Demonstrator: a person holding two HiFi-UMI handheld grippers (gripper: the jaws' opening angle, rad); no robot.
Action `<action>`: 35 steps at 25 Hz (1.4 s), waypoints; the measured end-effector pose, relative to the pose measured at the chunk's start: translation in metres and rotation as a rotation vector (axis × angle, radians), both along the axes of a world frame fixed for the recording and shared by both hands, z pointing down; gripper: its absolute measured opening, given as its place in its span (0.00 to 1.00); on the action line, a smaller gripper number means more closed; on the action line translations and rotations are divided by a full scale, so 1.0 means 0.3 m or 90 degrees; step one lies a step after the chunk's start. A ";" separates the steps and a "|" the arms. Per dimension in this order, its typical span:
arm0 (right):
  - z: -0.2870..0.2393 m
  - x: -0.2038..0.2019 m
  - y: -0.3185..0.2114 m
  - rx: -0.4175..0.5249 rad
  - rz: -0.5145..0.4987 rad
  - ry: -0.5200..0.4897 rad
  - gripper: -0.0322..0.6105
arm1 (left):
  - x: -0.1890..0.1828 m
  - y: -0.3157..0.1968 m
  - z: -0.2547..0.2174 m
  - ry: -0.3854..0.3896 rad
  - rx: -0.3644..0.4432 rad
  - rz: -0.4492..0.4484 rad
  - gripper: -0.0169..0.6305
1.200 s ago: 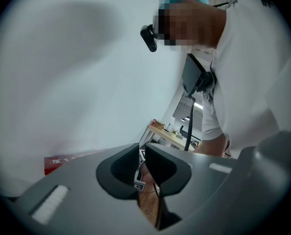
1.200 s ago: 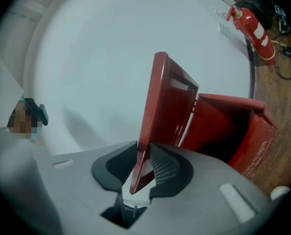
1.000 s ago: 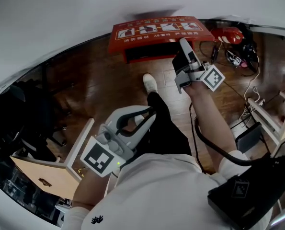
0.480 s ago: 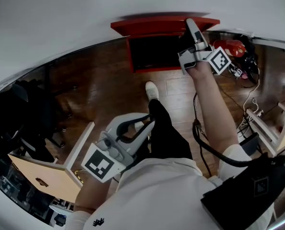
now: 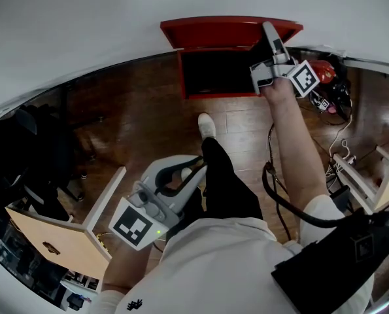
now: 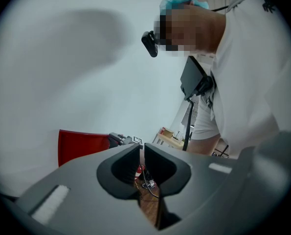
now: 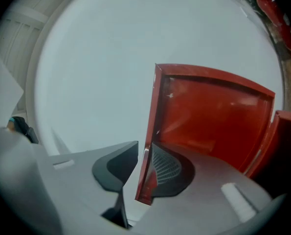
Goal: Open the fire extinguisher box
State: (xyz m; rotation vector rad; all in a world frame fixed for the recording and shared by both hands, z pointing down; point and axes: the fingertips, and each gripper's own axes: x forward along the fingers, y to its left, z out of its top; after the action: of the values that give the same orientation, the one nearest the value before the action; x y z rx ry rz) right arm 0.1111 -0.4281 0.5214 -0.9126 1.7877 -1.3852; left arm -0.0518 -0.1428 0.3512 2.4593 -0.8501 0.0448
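Lid (image 5: pixel 230 29) swung upright, edge between right claw (image 7: pixel 144 151) (jaws opening).

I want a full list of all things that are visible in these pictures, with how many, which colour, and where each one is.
box: one, red, dark inside, on the floor against the wall
lid: one, red, raised up against the wall
fire extinguisher: one, red, on the floor to the right of the box
cables: several, white and black, on the floor at the right
floor: one, dark brown wood
wall: one, white, behind the box
wooden furniture: one piece, light wood, lower left
pack: one, black, lower right
shoe: one, white, in front of the box
right gripper: one, grey, lid edge between its opening jaws
left gripper: one, grey, near the lap, jaws together, empty
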 end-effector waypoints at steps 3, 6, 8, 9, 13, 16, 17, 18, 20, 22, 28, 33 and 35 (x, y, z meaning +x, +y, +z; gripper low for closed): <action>0.000 0.024 0.034 -0.015 0.014 0.011 0.19 | -0.023 0.033 -0.010 -0.004 0.013 -0.003 0.07; -0.018 0.033 0.117 -0.019 -0.006 0.071 0.19 | -0.033 0.090 -0.034 -0.008 0.031 -0.007 0.07; -0.059 0.007 0.205 -0.005 -0.031 0.119 0.19 | -0.051 0.146 -0.050 -0.012 0.046 -0.005 0.07; -0.090 -0.015 0.259 0.007 -0.045 0.142 0.18 | -0.062 0.177 -0.058 -0.012 0.057 -0.004 0.07; -0.204 -0.064 0.555 0.050 -0.077 0.303 0.18 | -0.109 0.333 -0.109 -0.011 0.107 0.004 0.07; -0.365 -0.135 0.842 0.151 -0.121 0.428 0.17 | -0.134 0.514 -0.178 -0.012 0.137 0.027 0.07; -0.427 -0.169 0.935 0.187 -0.135 0.452 0.17 | -0.143 0.572 -0.198 -0.020 0.153 0.042 0.07; -0.481 -0.201 1.025 0.217 -0.144 0.478 0.17 | -0.154 0.623 -0.219 -0.026 0.172 0.056 0.07; -0.562 -0.250 1.218 0.256 -0.145 0.543 0.17 | -0.182 0.727 -0.255 -0.026 0.206 0.083 0.07; -0.614 -0.288 1.412 0.268 -0.146 0.604 0.16 | -0.215 0.831 -0.266 -0.027 0.218 0.107 0.07; -0.726 -0.341 1.772 0.288 -0.197 0.666 0.15 | -0.239 1.059 -0.300 -0.066 0.237 0.127 0.07; -0.826 -0.275 1.961 0.321 -0.175 0.717 0.15 | -0.194 1.196 -0.350 -0.045 0.250 0.129 0.07; -0.849 -0.250 2.045 0.331 -0.177 0.725 0.15 | -0.157 1.261 -0.356 -0.042 0.255 0.130 0.07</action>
State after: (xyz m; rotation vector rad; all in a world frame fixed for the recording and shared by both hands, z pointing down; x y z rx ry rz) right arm 0.0362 0.1854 0.2667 -1.2926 2.9986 -0.3906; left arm -0.0989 0.2353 0.2444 2.9302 -0.6835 0.0320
